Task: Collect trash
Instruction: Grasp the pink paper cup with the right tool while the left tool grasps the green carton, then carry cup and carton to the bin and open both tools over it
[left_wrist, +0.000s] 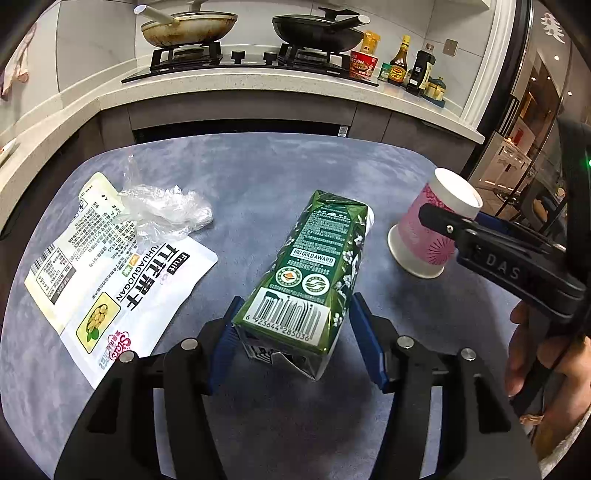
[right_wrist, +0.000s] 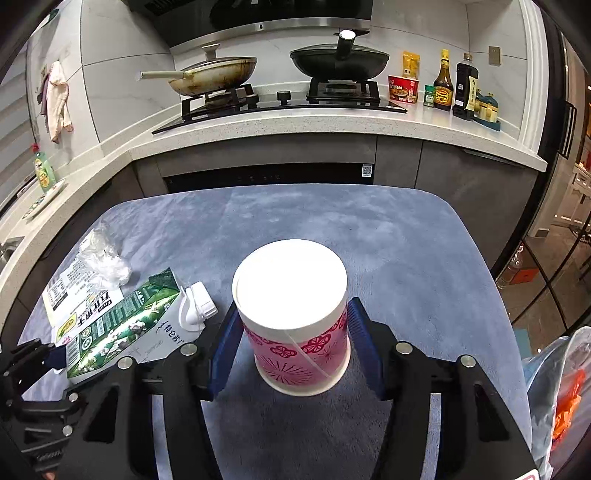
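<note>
Right now your left gripper (left_wrist: 295, 332) sits low over the blue-grey plush tabletop (left_wrist: 258, 177), its blue-padded fingers (left_wrist: 364, 332) spread to either side of the near end of a green, flower-printed drink carton (left_wrist: 314, 266) that lies on its side; the left pad touches or nearly touches the carton's barcode end, while the right pad stands just clear of it, so nothing is pinched yet. Your right gripper (right_wrist: 293, 332) likewise has its fingers (right_wrist: 360, 325) apart, flanking a pink-and-white paper cup (right_wrist: 295, 317) that stands upside down on the cloth, white base upward; I cannot tell whether the pads touch its wall. The cup is just to the right of the carton, whose white screw cap (right_wrist: 194, 306) points toward the far side of the table. To the carton's left lies a flat white dried-fruit pouch with black lettering (left_wrist: 110, 280), and a crumpled clear plastic glove (left_wrist: 166, 212) rests on the pouch's far corner. At the right edge of the right wrist view, part of a translucent plastic bag (right_wrist: 554, 398) shows, with something orange inside.
</note>
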